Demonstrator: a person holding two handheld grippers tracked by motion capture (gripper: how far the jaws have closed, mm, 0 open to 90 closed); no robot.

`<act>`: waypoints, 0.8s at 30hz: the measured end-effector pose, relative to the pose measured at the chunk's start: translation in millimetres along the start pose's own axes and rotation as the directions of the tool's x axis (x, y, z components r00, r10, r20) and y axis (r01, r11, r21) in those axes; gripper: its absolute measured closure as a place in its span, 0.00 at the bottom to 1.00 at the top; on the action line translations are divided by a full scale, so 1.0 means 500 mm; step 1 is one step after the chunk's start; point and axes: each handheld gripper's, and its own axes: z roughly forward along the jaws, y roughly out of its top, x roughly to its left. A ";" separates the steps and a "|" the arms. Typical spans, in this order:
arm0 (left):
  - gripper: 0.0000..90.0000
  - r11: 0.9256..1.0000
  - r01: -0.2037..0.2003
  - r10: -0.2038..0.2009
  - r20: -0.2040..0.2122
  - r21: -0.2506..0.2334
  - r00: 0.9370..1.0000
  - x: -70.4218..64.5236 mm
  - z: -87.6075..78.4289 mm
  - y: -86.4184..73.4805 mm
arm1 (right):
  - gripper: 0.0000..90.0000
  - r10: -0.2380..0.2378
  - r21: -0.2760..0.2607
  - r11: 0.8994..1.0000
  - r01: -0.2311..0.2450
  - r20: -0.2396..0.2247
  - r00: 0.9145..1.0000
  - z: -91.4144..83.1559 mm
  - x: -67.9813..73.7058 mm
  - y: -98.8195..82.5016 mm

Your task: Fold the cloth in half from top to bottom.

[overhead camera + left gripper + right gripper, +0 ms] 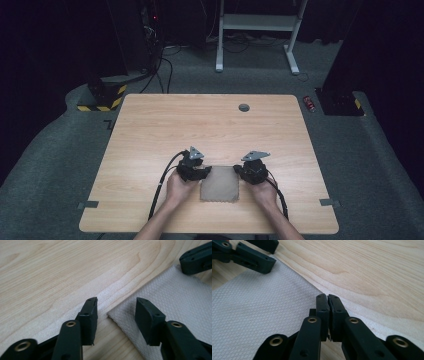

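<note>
A beige waffle-weave cloth (220,184) lies flat near the front edge of the wooden table (200,125). My left gripper (205,172) is at its far left corner. In the left gripper view the left gripper (116,302) is open, one jaw on bare wood and the other over the cloth (175,297), with the corner in the gap and the pads not pressing. My right gripper (240,172) is at the far right corner. In the right gripper view the right gripper (328,296) has its jaws pressed together, and the edge of the cloth (262,305) runs in between the pads.
A round grey cable grommet (244,107) sits in the far part of the table. A person's forearms come in over the front edge. On the carpet beyond the table are a white desk frame (257,30), cables and a small red can (310,103).
</note>
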 end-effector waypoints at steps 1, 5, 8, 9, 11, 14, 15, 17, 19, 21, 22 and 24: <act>0.62 1.000 -0.005 0.005 0.008 0.000 1.000 0.000 -0.001 0.000 | 0.98 -0.008 0.005 1.000 0.008 0.003 1.000 0.001 0.002 0.003; 0.81 1.000 -0.031 0.031 0.028 0.001 0.999 0.000 -0.002 0.001 | 0.98 -0.024 0.013 1.000 0.024 0.012 1.000 0.002 0.001 0.013; 0.95 0.999 -0.049 0.049 0.034 0.017 0.998 0.004 -0.002 0.007 | 0.98 -0.022 0.009 1.000 0.022 0.018 1.000 0.005 -0.005 0.022; 0.96 0.998 -0.066 0.065 0.023 0.022 0.998 0.005 -0.002 0.010 | 0.98 -0.023 0.008 1.000 0.023 0.022 0.999 0.006 -0.005 0.024; 0.97 0.997 -0.071 0.070 0.014 0.022 0.997 0.007 -0.001 0.016 | 0.98 -0.028 0.009 1.000 0.027 0.030 0.999 0.008 -0.006 0.030; 0.97 0.999 -0.047 0.047 0.008 0.002 0.999 0.018 -0.002 0.024 | 0.98 -0.031 0.007 1.000 0.030 0.039 0.999 0.011 -0.008 0.041; 0.97 0.999 -0.044 0.044 0.003 0.003 0.999 0.022 -0.001 0.027 | 0.98 -0.029 0.006 1.000 0.029 0.042 0.999 0.012 -0.009 0.045; 0.97 0.999 -0.043 0.043 -0.018 -0.002 0.999 0.031 0.002 0.037 | 0.98 -0.035 0.011 0.999 0.035 0.048 0.998 0.020 -0.013 0.054; 0.97 0.999 -0.032 0.032 -0.031 -0.008 0.999 0.039 0.006 0.047 | 0.98 -0.036 0.015 0.999 0.035 0.061 0.998 0.032 -0.019 0.064; 0.97 1.000 -0.016 0.015 -0.040 -0.015 0.999 0.050 0.011 0.055 | 0.98 -0.017 0.014 1.000 0.016 0.066 0.998 0.043 -0.028 0.073; 0.97 1.000 -0.004 0.002 -0.049 -0.029 0.999 0.055 0.013 0.058 | 0.98 -0.013 0.014 1.000 0.012 0.069 0.998 0.047 -0.031 0.077; 0.97 0.999 0.016 -0.018 -0.055 -0.031 0.998 0.061 0.018 0.057 | 0.98 -0.008 0.012 1.000 0.007 0.080 0.997 0.057 -0.037 0.084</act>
